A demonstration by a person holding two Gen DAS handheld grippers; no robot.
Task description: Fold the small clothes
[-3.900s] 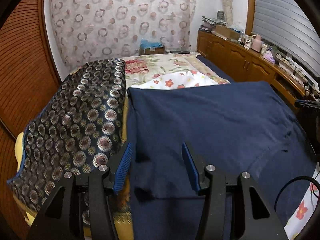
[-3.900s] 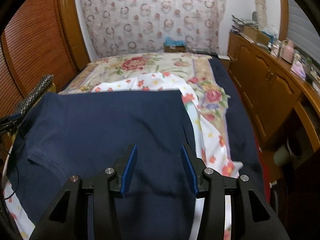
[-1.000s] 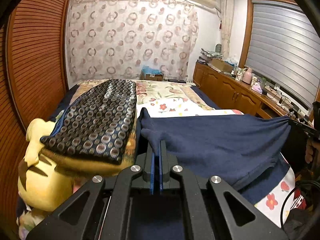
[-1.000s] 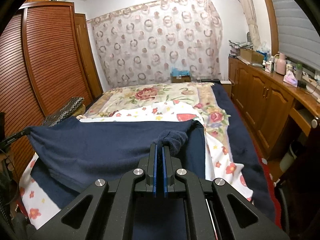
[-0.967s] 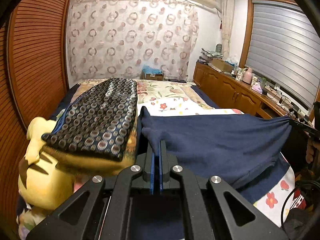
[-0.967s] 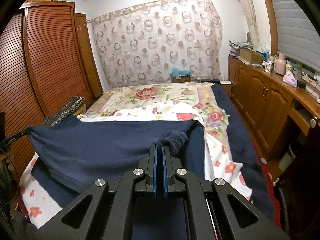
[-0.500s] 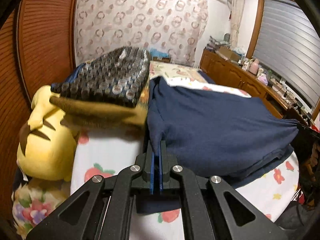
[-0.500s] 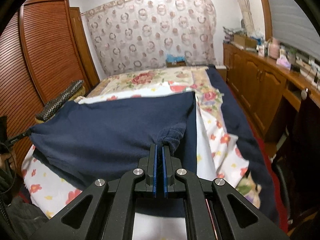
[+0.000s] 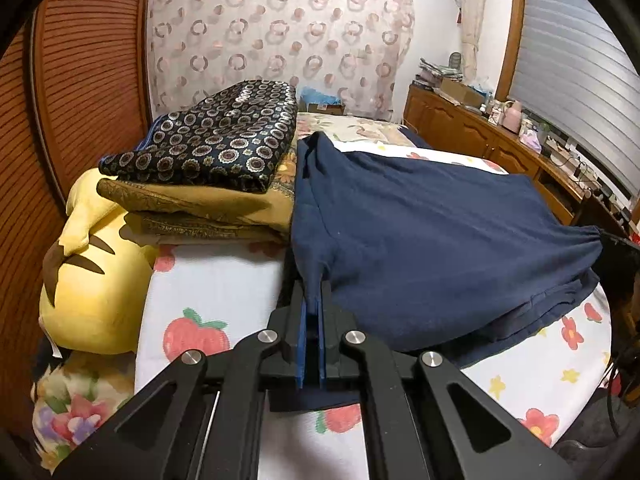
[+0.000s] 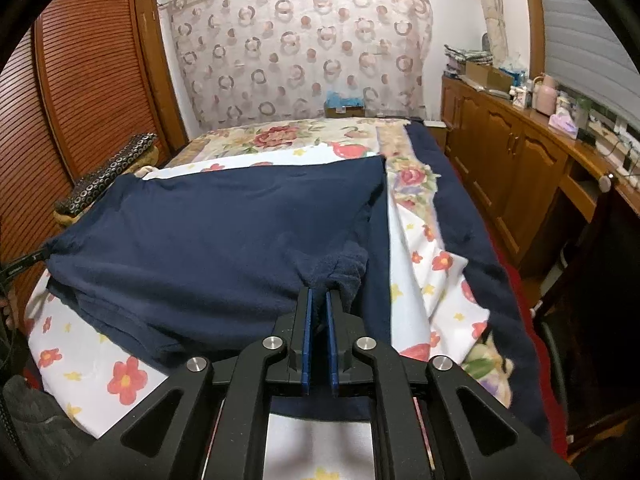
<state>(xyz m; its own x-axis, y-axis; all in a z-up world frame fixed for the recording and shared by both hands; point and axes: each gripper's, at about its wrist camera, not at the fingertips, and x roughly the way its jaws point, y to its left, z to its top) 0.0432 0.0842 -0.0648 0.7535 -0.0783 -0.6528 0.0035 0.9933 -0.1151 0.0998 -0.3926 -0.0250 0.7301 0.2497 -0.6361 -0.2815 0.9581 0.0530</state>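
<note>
1. Navy garment (image 9: pixel 420 232) folded double on the bed (image 9: pixel 224 280), over the flowered white sheet (image 10: pixel 120 376); upper layer drawn taut between two corners.
2. Left hand-held gripper (image 9: pixel 313 300) at the garment's left corner; blue pads (image 9: pixel 302 344) pressed together, pinching the cloth.
3. Right hand-held gripper (image 10: pixel 319 304) at the garment's right corner; jaws a sliver apart, having just eased open a little, bunched navy cloth between the pads and gripped.
4. Left of the garment: patterned dark cloth (image 9: pixel 216 140) stacked on gold fabric (image 9: pixel 192 208); yellow plush pillow (image 9: pixel 88 272) just beside.
5. Right of the garment: wooden cabinets (image 10: pixel 520 168).
</note>
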